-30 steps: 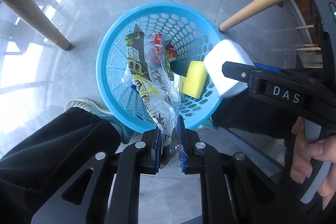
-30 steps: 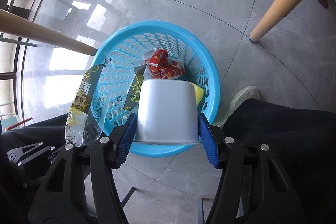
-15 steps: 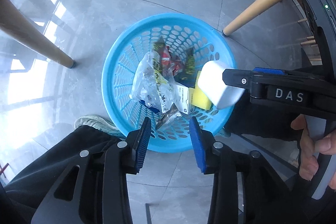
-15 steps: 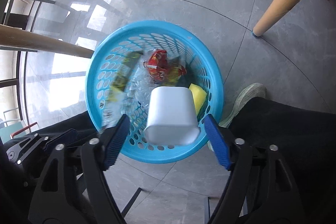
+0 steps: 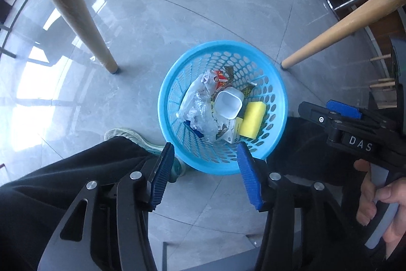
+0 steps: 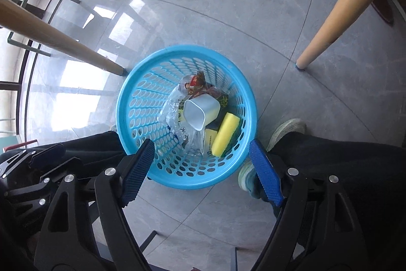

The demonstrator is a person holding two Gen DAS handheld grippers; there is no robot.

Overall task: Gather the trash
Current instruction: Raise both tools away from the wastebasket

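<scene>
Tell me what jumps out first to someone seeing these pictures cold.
The bright blue basket on the grey floor grabs the eye, standing between pale wooden legs. Inside lie a white cup tipped on its side, a yellow sponge beside it and crumpled clear wrappers. The left tool and right tool hang open and empty above the near rim; the left's jaws have just been opening.

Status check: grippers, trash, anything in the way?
Left gripper open, just widened, empty. Right gripper open, empty. Cup, wrapper and sponge lie in the basket. Nothing in the way.
</scene>
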